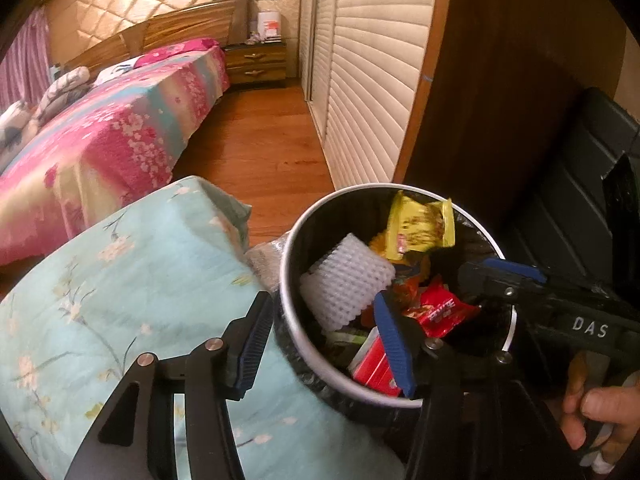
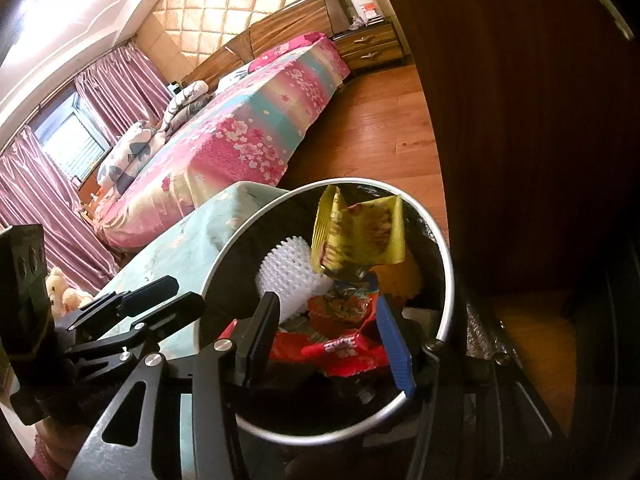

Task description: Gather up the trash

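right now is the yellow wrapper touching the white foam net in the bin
Cannot tell. In the right wrist view the yellow wrapper overlaps the white foam net edge; the left wrist view hints at a gap.

The trash bin (image 1: 288,280) hides most of its load: under the white foam net (image 1: 344,280) and the red wrapper (image 1: 436,312), just ahead of the left claw (image 1: 324,340), the lower layers cannot be made out. That claw's right finger (image 1: 394,344) covers part of a red carton (image 1: 372,368). The right claw (image 2: 332,338) blocks the bin's near rim in its own view. A hand (image 1: 600,420) is cut off at the frame's lower right corner. Items on the distant nightstand (image 1: 256,64) are too small to identify.
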A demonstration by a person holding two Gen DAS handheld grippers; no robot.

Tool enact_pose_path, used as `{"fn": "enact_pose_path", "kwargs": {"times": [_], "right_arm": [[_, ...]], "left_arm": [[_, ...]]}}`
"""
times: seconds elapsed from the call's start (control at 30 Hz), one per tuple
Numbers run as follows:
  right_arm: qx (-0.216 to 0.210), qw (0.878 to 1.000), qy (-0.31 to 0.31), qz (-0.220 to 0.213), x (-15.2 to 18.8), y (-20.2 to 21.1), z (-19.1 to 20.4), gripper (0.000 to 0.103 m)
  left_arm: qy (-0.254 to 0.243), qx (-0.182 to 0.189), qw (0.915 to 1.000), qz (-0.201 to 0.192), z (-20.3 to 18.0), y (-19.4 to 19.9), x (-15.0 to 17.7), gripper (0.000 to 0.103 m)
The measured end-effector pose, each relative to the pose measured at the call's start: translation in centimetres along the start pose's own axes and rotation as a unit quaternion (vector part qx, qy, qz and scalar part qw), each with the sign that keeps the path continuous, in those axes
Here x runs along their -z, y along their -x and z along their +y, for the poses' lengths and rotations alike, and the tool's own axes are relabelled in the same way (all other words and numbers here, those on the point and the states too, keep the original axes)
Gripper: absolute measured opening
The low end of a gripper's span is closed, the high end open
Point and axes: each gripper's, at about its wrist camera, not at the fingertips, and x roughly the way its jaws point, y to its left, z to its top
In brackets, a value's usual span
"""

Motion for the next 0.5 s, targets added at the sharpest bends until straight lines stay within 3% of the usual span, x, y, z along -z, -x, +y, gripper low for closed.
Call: {"fn": "enact_pose_path", "kwargs": {"times": [0.17, 0.5], "right_arm": [[-0.003, 1.000, 0.004, -0.017, 0.6, 1.5, 0.9, 0.054], [-0.014, 0.997, 0.022, -0.074, 4.3, 5.0, 5.4, 0.076]], "left_arm": [[0.029, 0.004, 0.9994, -0.018, 1.2, 2.8, 2.1, 0.053], [0.097, 0.002, 0.9928, -0.070, 3.4, 11.1, 9.7, 0.059]]}}
